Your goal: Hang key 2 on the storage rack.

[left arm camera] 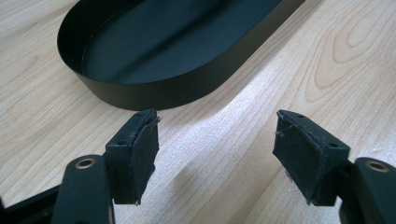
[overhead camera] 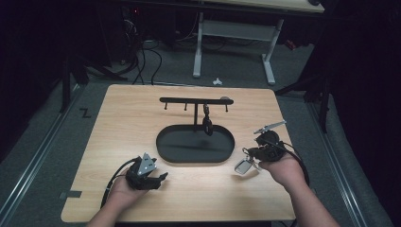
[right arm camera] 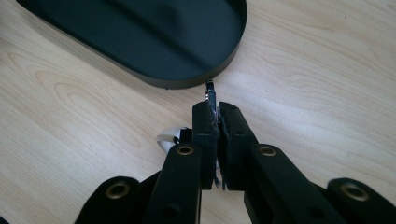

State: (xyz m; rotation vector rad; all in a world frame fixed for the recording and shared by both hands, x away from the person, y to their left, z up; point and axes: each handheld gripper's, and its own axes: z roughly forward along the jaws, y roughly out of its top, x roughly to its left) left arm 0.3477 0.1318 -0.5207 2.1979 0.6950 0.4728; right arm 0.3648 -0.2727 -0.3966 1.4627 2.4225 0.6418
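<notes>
Beside the tray [overhead camera: 195,158], the right gripper [overhead camera: 251,161] pinches a key ring [overhead camera: 244,165] not yet hung on the rack [overhead camera: 196,100], while the left gripper [overhead camera: 158,179] rests open.

Left tongs [overhead camera: 160,178]: held low in the left hand [overhead camera: 124,192], jaws spread wide, nothing between the pads [left arm camera: 142,151]. Right tongs [overhead camera: 249,158]: held in the right hand [overhead camera: 283,169], jaws pressed together on a thin metal piece [right arm camera: 211,95]. Both forearms enter from the near edge.
</notes>
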